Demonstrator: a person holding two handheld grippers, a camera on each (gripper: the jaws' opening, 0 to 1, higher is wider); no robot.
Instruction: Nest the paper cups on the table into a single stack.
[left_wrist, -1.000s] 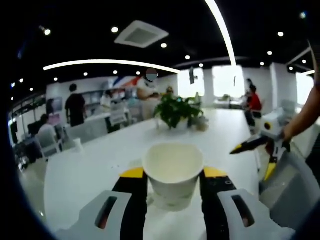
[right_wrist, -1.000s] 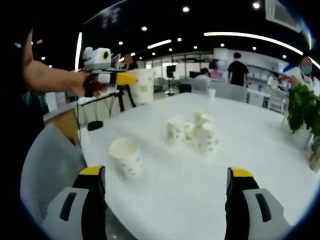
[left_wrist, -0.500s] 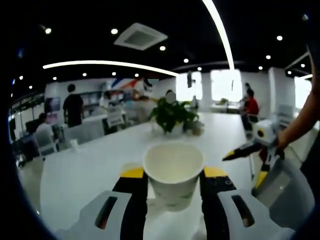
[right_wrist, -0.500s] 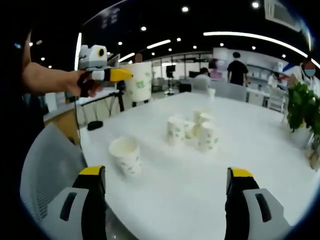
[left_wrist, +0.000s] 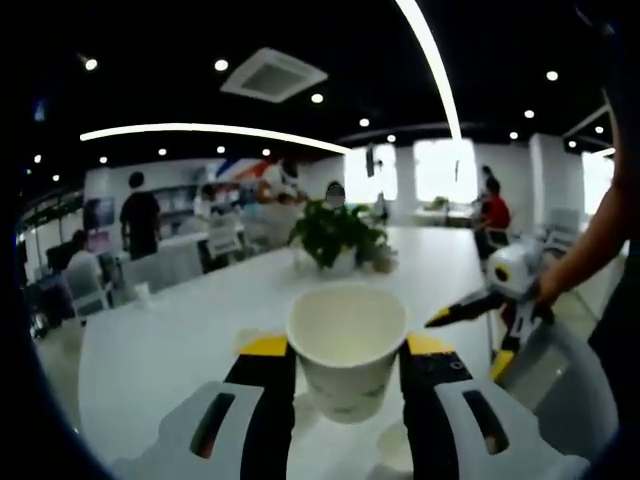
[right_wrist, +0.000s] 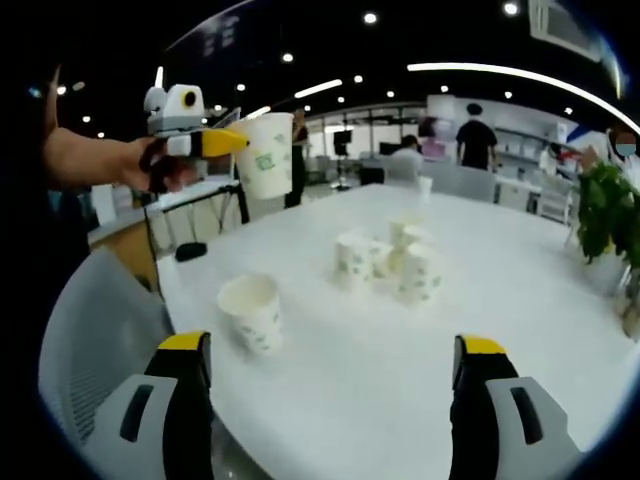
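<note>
Left gripper view: left gripper (left_wrist: 346, 352), jaws clamped on either side of a held paper cup (left_wrist: 346, 340), mouth open upward, raised above the white counter (left_wrist: 170, 340). Potted plant (left_wrist: 334, 232) beyond the cup on the counter. Right gripper (left_wrist: 470, 310) to the cup's right, jaws spread.

Right gripper view: right gripper (right_wrist: 335, 375), jaws wide apart, holding nothing. Lone cup (right_wrist: 251, 311) upright on the counter near its edge. Cluster of cups (right_wrist: 390, 262) farther in from the lone cup. Held cup aloft, above and beyond the lone cup.
</note>
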